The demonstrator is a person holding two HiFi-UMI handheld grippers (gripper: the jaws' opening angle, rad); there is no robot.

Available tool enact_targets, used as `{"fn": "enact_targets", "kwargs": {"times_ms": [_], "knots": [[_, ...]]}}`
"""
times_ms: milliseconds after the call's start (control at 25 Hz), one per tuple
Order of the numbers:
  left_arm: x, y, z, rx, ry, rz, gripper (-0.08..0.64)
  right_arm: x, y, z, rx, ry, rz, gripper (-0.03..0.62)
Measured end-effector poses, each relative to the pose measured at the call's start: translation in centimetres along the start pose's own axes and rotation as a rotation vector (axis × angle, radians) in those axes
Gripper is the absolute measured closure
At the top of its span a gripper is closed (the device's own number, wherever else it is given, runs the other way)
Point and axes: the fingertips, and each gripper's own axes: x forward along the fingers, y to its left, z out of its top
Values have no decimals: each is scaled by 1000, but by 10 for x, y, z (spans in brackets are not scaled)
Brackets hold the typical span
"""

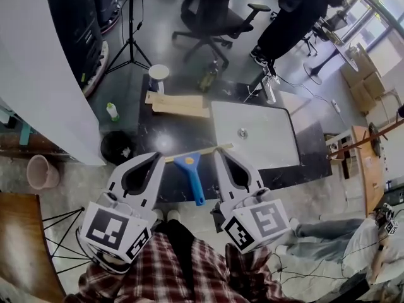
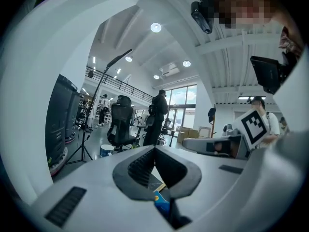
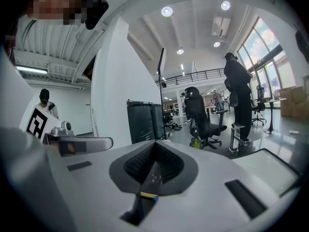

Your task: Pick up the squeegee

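The squeegee [image 1: 191, 175] lies on the black table [image 1: 151, 134], its blue handle pointing toward me and its pale blade [image 1: 208, 150] running across at the far end. My left gripper [image 1: 158, 156] is just left of the blade, shut, with nothing held. My right gripper [image 1: 218, 151] sits just right of the handle over the blade, also shut and empty. In the left gripper view the jaws [image 2: 154, 149] meet at their tips, and a bit of blue squeegee [image 2: 161, 203] shows below them. The right gripper view shows shut jaws [image 3: 155, 144] with the blade's end [image 3: 147, 195] beneath.
A white flat panel [image 1: 252, 131] lies on the table right of the squeegee, with a wooden board [image 1: 180, 104] and a white cup [image 1: 158, 72] farther back. A black bin [image 1: 117, 147], pink bucket [image 1: 42, 172], tripod [image 1: 130, 43], office chair [image 1: 211, 17] and a standing person [image 1: 290, 17] surround the table.
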Motion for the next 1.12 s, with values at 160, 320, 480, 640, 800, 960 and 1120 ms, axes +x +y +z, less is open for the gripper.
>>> {"fn": "enact_targets", "kwargs": {"times_ms": [160,320,480,640,800,960,1120], "knots": [[5,8,-4,-18,9,17,551,10,-5,-14,-4,73,12,581],[10,10,-13,-30,23,25,551,17,-5,-44,15,219,74,578],[14,9,-19,-42,30,33,551,17,-4,-76,33,362,142,468],[17,10,-23,-54,31,46,551,16,-4,-108,-36,487,173,392],[19,10,-27,-66,31,57,551,15,-6,-140,-73,591,193,348],[20,13,-33,-78,38,72,551,17,-10,-179,-39,689,207,348],[19,18,-41,-97,48,91,551,20,-13,-209,-4,765,206,348]]}}
